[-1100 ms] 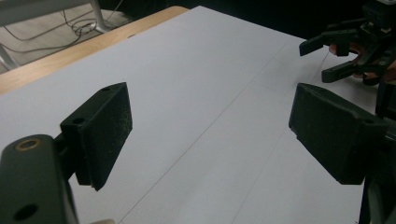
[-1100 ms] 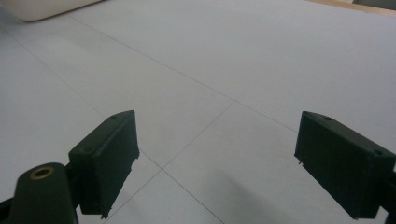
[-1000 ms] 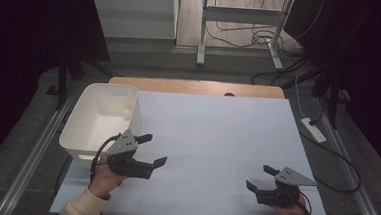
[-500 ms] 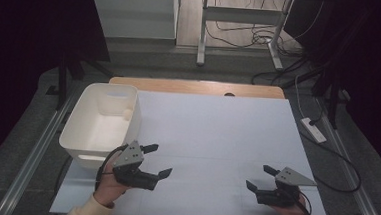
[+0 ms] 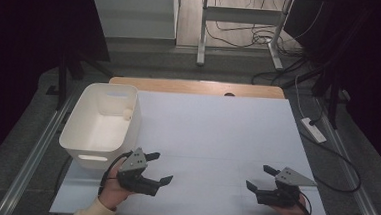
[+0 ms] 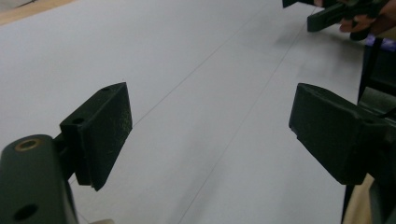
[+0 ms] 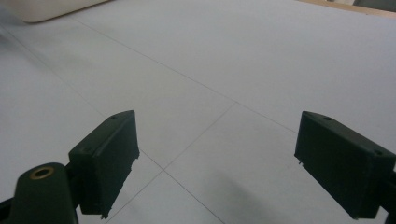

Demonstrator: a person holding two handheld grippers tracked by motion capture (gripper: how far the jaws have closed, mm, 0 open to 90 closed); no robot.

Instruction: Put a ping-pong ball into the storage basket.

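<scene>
Standing beside the left tongs (image 5: pixel 156 168), white bin (image 5: pixel 79 131) holds a small object (image 5: pixel 127 114).

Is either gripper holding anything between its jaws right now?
No: the left gripper and the right gripper both stand open above the bare white table, with nothing between their jaws.

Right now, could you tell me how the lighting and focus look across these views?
High view: white table sheet evenly lit, surroundings dark, bin sharp. Left gripper view: near fingers soft, the sheet slightly blurred. Right gripper view: fingers fairly crisp, with a faint shadow on the sheet.
</scene>
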